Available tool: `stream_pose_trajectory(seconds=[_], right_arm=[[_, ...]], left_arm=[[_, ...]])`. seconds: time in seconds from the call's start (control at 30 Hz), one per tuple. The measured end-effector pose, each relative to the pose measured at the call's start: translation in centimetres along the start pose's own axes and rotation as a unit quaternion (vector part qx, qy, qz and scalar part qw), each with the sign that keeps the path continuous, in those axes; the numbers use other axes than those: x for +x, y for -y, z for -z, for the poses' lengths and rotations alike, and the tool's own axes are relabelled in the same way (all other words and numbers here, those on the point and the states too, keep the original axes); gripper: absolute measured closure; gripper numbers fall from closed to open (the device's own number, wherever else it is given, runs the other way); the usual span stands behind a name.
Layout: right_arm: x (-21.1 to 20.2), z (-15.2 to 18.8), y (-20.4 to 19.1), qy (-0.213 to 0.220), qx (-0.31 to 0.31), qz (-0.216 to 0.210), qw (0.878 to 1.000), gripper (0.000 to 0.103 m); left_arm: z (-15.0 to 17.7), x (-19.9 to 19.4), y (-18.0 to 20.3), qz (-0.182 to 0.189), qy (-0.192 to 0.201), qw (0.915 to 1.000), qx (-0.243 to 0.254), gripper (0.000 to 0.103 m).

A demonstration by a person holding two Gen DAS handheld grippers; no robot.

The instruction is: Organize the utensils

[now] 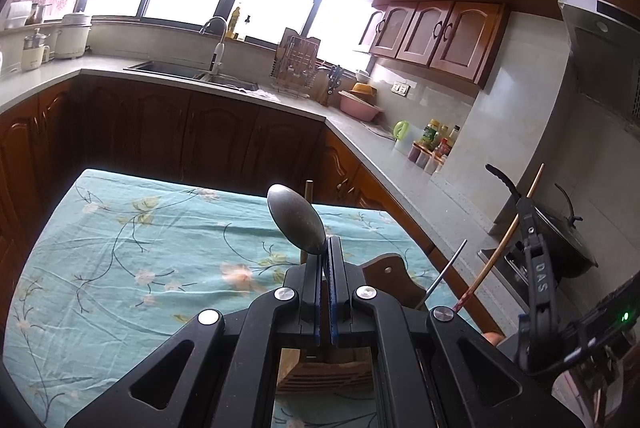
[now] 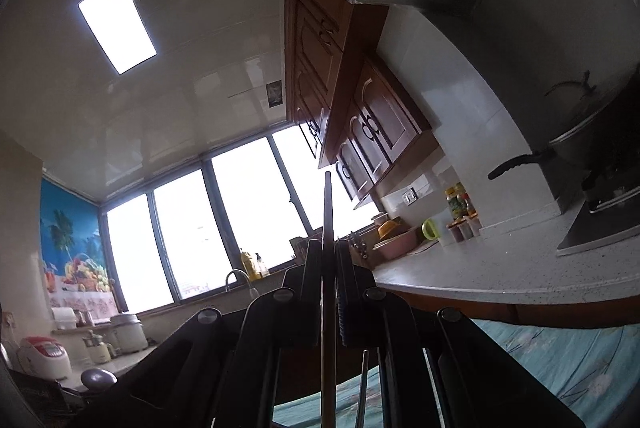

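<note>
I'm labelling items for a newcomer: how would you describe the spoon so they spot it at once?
Start at the floral teal tablecloth in the foreground. Above it the left claw is shut on the spoon, bowl upward. It is grey metal with an oval bowl, unlike the thin wooden chopstick to its right.

Left gripper (image 1: 329,248) above table (image 1: 120,248), spoon (image 1: 296,220) between jaws, bowl up. Wooden holder (image 1: 320,368) on table under gripper. Right gripper (image 1: 532,268) at right, chopstick (image 1: 508,240) in it. Counter (image 1: 400,164) behind, wok (image 1: 568,244) far right.
</note>
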State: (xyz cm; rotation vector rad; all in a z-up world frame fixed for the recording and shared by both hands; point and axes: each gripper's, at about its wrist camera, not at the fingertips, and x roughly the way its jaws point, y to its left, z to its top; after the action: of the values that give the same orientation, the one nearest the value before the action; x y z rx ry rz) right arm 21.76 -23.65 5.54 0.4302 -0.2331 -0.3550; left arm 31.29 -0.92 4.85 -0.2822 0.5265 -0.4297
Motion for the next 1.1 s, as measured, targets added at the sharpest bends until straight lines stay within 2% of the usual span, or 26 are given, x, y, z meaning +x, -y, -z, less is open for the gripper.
stream_pose_trajectory(seconds=[0.17,0.43,0.53,0.67,0.77,0.83,0.9,1.0,1.1], right_arm=[[-0.3,1.7,-0.8,-0.003,-0.02,0.005,1.0,0.096],[-0.3,3.2,2.2,-0.046,0.031,-0.013,0.998,0.096],[-0.3,2.4,3.1,-0.058,0.064,-0.028,0.996,0.096],[-0.6,0.8,3.1,-0.071,0.087,-0.081,0.99,0.097],[-0.8,-0.2,3.6,-0.102,0.12,-0.133,0.979,0.096],[-0.9,-0.8,3.4,-0.14,0.119,-0.154,0.971,0.096],[-1.0,-1.1,3.6,-0.177,0.126,-0.186,0.958,0.096],[-0.7,-1.0,5.3,-0.253,0.162,-0.193,0.934,0.096],[-0.8,-0.4,7.4,-0.341,0.158,-0.166,0.912,0.096]], left_arm=[[0.3,0.6,-0.5,-0.004,-0.003,1.0,-0.005,0.102],[0.5,1.1,-0.8,-0.005,-0.003,0.9999,-0.012,0.102],[0.5,0.8,-0.6,-0.006,0.001,0.9999,-0.01,0.102],[0.5,0.3,-0.4,-0.008,0.005,0.9999,-0.008,0.102],[0.5,-0.3,-0.2,-0.01,0.008,0.9999,-0.003,0.102],[0.5,-0.7,0.0,-0.011,0.011,0.9999,0.0,0.102],[0.4,-1.1,0.2,-0.011,0.013,0.9998,0.003,0.102],[0.4,-1.8,0.5,-0.011,0.015,0.9998,0.005,0.102],[0.4,-2.8,0.8,-0.012,0.022,0.9996,0.009,0.102]])
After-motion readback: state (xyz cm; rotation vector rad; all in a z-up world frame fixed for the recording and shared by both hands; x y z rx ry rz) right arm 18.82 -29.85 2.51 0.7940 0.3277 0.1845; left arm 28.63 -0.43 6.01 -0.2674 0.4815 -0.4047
